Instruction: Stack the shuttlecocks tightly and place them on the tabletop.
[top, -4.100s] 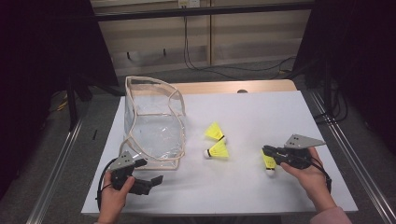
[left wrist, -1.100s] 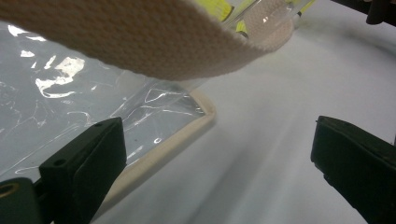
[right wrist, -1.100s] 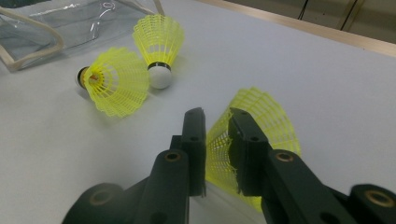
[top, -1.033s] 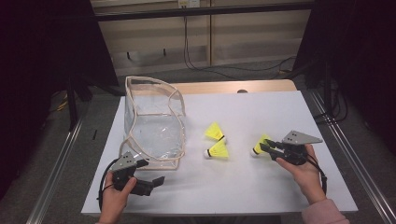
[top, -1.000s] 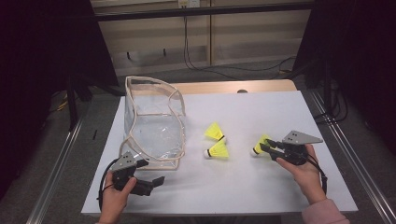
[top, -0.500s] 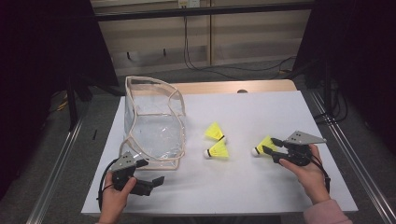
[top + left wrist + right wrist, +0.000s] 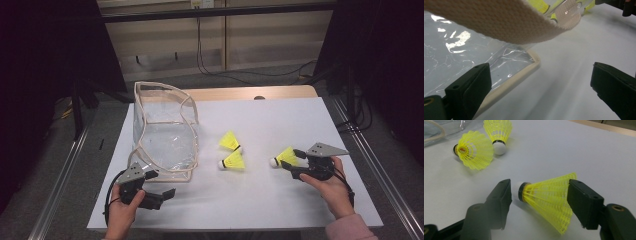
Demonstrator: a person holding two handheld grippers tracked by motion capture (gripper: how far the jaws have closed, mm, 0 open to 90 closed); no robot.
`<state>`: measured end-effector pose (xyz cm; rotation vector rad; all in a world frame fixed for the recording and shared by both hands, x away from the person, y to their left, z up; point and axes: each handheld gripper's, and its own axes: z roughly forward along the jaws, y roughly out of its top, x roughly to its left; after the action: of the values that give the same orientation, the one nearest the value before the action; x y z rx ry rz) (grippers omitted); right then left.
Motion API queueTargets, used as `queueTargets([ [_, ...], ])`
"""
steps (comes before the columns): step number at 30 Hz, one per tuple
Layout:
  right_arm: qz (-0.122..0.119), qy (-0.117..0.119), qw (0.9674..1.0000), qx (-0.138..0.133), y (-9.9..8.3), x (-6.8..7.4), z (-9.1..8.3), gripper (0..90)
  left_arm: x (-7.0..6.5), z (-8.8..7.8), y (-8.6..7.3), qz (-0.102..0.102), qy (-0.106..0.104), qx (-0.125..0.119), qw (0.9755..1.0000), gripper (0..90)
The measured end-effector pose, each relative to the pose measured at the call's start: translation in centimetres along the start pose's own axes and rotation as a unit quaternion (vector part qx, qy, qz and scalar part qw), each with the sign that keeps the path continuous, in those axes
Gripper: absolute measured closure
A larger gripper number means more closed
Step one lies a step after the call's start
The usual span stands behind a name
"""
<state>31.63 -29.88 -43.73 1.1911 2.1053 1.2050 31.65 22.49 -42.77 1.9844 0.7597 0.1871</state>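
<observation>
Right hand-held gripper (image 7: pixel 537 192): black, two-jawed, held in the person's right hand (image 7: pixel 330 187) at the right side of the desk; its jaws have just been opening and now stand apart, one on each side of a shuttlecock.
Shuttlecock between the jaws (image 7: pixel 547 198): a yellow plastic mesh shuttlecock with a white cork tip; it lies on its side on the desk, cork towards the left jaw and skirt rim towards the right jaw in the right gripper view. A thin gap shows at the cork; at the skirt it is hard to tell whether the rim touches the pad. In the high view it lies at (image 7: pixel 284 157), just ahead of the gripper body.
Other two shuttlecocks: same yellow mesh kind, lying close together near the desk's middle, one farther back (image 7: pixel 230 142) and one nearer (image 7: pixel 232 161), well apart from the right hand-held gripper.
Clear bag (image 7: pixel 165 132): a transparent plastic box-shaped bag with beige fabric trim, standing open at the left side of the desk.
Left hand-held gripper (image 7: pixel 541 82): held in the left hand (image 7: pixel 122 212) at the desk's near left corner, jaws wide apart with nothing between them, just beside the bag's beige bottom edge.
Desk (image 7: pixel 280 115): a white top carrying everything.
</observation>
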Motion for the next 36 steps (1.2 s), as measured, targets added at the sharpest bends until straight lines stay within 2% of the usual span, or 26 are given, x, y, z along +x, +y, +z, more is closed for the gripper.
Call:
queueTargets([
  [5, 0.002, -0.005, 1.0, -0.004, -0.3, -0.14, -0.24, 26.5, -0.07, 0.06, 0.01, -0.001, 0.0, -0.002, 1.0, 3.3],
  [6, 0.002, -0.009, 1.0, -0.003, -0.37, -0.22, -0.3, 25.3, -0.14, 0.03, -0.03, -0.006, -0.006, 0.005, 0.9999, 3.3],
  [7, 0.002, -0.011, 0.9999, -0.003, -0.44, -0.28, -0.37, 24.0, -0.11, 0.04, 0.01, -0.003, 0.0, -0.002, 1.0, 3.3],
  [10, 0.006, -0.015, 0.9999, -0.004, -0.57, -0.5, -0.55, 21.7, -0.07, -0.02, 0.01, 0.0, 0.0, -0.001, 1.0, 3.3],
  [12, 0.008, -0.012, 0.9999, -0.004, -0.61, -0.55, -0.57, 20.4, -0.05, -0.03, 0.0, 0.0, 0.001, 0.0, 1.0, 3.3],
  [13, 0.004, -0.015, 0.9999, -0.002, -0.64, -0.64, -0.52, 20.0, -0.16, -0.01, -0.06, -0.008, -0.004, 0.003, 1.0, 3.3],
  [14, 0.001, -0.018, 0.9998, -0.002, -0.65, -0.68, -0.45, 19.5, -0.03, -0.03, 0.0, 0.003, -0.001, 0.003, 1.0, 3.3],
  [21, 0.008, -0.019, 0.9998, -0.002, -0.5, -0.56, -0.48, 17.7, -0.13, 0.02, 0.01, 0.004, 0.001, 0.001, 1.0, 3.3],
  [25, 0.007, -0.013, 0.9998, 0.013, -0.55, -0.43, -0.33, 17.4, -0.27, -0.09, 0.08, 0.006, 0.005, 0.003, 1.0, 3.3],
  [26, 0.009, -0.01, 0.9998, 0.014, -0.56, -0.39, -0.31, 19.5, -0.26, -0.07, 0.06, 0.005, 0.004, 0.0, 1.0, 3.3],
  [27, 0.007, -0.004, 0.9998, 0.016, -0.6, -0.38, -0.32, 27.2, -0.26, -0.07, 0.06, 0.004, 0.004, -0.001, 1.0, 3.3],
  [30, 0.008, 0.003, 0.9998, 0.015, -0.65, -0.4, -0.43, 38.7, -0.25, -0.08, 0.07, 0.006, 0.005, 0.001, 1.0, 3.3],
  [34, -0.007, 0.008, 0.9997, 0.02, -0.72, -0.39, -0.51, 52.5, -0.35, -0.06, 0.11, 0.006, 0.003, -0.001, 1.0, 3.3],
  [36, -0.015, 0.02, 0.9994, 0.023, -0.71, -0.29, -0.5, 60.7, -0.37, -0.04, 0.14, 0.009, 0.005, 0.003, 0.9999, 3.3],
])
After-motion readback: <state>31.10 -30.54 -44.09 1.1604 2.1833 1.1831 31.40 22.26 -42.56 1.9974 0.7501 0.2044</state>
